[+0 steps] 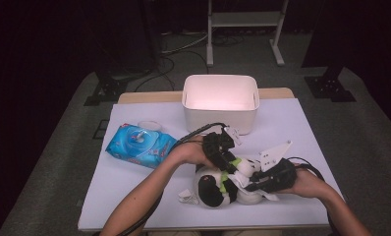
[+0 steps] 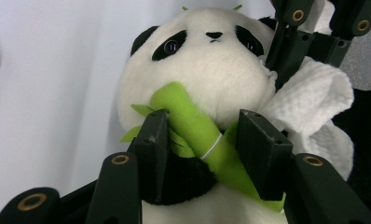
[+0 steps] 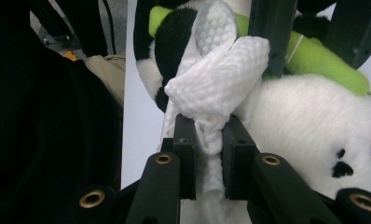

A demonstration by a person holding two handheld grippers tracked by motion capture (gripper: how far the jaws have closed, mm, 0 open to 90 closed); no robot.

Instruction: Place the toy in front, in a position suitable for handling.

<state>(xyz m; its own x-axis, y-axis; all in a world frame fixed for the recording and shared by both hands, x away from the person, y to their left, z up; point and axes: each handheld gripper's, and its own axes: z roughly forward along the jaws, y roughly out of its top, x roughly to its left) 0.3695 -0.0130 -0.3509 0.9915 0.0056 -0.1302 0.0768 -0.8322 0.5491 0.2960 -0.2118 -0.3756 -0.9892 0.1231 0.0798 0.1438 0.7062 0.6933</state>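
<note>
Panda plush [image 1: 218, 189] lies on the tabletop [image 1: 292, 128], near the front edge, between both of the person's hands. White wipe [image 1: 243, 178] is pressed against the panda's side, next to its head.

Left hand-held gripper [image 1: 229, 162]: comes in from above the panda, jaws set apart at a medium gap, 1 on each side of the green bamboo stick [image 2: 197, 130] on the plush's chest. Left gripper view shows the jaws flanking the stick [image 2: 197, 130]; can't tell if they actually pinch it.

Right hand-held gripper [image 1: 250, 183]: jaws narrow, clamped on a bunched fold of the wipe [image 3: 211, 88]. Right gripper view shows the cloth squeezed between both jaws, with the free end bulging out against the panda's white fur [image 3: 305, 112].

Rest of the tabletop: white bin [image 1: 220, 101] at the far side behind the plush, blue wet-wipe pack [image 1: 139, 145] to the left, well apart from the panda.
</note>
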